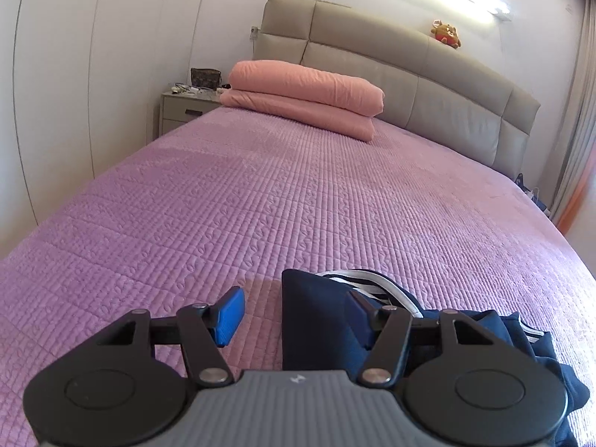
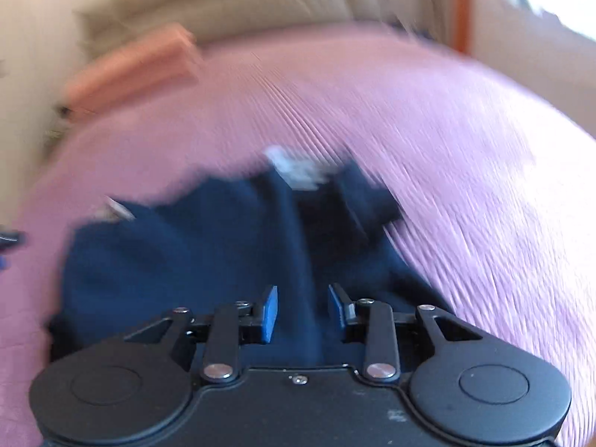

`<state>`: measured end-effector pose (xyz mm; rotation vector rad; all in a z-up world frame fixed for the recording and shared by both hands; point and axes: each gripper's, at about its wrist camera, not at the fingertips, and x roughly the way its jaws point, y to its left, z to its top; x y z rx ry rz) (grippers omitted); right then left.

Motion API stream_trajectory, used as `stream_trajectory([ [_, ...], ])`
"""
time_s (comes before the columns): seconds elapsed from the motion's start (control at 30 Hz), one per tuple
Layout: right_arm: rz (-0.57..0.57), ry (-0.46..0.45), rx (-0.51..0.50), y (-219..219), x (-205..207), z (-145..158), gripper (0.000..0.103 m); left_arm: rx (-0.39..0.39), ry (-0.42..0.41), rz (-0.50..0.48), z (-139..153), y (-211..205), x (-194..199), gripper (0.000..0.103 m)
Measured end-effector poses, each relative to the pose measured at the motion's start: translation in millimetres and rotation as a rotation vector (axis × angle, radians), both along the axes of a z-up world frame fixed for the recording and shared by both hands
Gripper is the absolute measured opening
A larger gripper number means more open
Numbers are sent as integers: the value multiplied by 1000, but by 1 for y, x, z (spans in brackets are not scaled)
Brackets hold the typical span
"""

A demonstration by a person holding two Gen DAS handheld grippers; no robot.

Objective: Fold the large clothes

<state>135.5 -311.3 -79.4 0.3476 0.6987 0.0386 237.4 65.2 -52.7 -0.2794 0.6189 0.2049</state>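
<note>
A navy garment (image 1: 320, 320) with white stripes lies crumpled on the purple bedspread (image 1: 298, 193). My left gripper (image 1: 294, 313) is open, low over the bed; a raised corner of the garment stands between its fingers, against the right one. In the blurred right wrist view the navy garment (image 2: 186, 260) spreads ahead, with a white patch at its far edge. My right gripper (image 2: 302, 311) is open just over the cloth, with a fold running between its blue pads (image 2: 270, 313).
A folded pink quilt (image 1: 305, 97) lies at the head of the bed by the grey headboard (image 1: 428, 85). A nightstand (image 1: 182, 111) and white wardrobes (image 1: 74, 74) stand at the left. Curtains (image 1: 577, 130) hang at the right.
</note>
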Motion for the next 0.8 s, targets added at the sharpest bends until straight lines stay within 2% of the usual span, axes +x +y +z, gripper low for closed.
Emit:
stream_trajectory([
  [0.03, 58, -64, -17, 11, -4, 12, 40, -2, 0, 1, 0, 0, 0, 61],
  [0.07, 132, -112, -27, 25, -2, 20, 34, -4, 1, -1, 0, 0, 1, 61],
  [0.13, 271, -120, -27, 56, 9, 19, 18, 1, 5, -8, -1, -2, 1, 61],
  [0.17, 331, -83, -6, 71, 19, 9, 9, 7, 7, -12, -2, -3, 2, 61],
  [0.23, 456, 60, 86, 98, 41, -26, 6, 17, 12, -19, -3, -5, 2, 61],
  [0.27, 476, 153, 124, 111, 50, -49, 6, 19, 12, -23, -3, -6, 2, 61],
  [0.3, 473, 229, 140, 120, 55, -69, 3, 22, 13, -26, -4, -6, 3, 61],
  [0.33, 460, 218, 164, 123, 53, -81, 2, 26, 13, -29, -4, -6, 3, 61],
  [0.37, 452, 174, 184, 121, 47, -84, 1, 29, 14, -32, -6, -7, 4, 61],
  [0.4, 446, 173, 193, 117, 44, -84, 0, 29, 18, -36, -7, -7, 5, 61],
  [0.47, 447, 185, 205, 105, 39, -73, 0, 24, 36, -45, -10, -9, 8, 61],
  [0.57, 419, 29, 104, 81, 23, -41, 6, 13, 38, -71, -10, -12, 7, 61],
  [0.63, 327, 13, 79, 66, 22, -30, 8, 23, 23, -81, -8, -15, 6, 61],
  [0.7, 237, 73, 93, 51, 25, -41, 9, 31, 15, -95, -7, -18, 5, 61],
  [0.8, 175, 300, 95, 49, 34, -93, 8, 34, 23, -119, -9, -22, 6, 61],
])
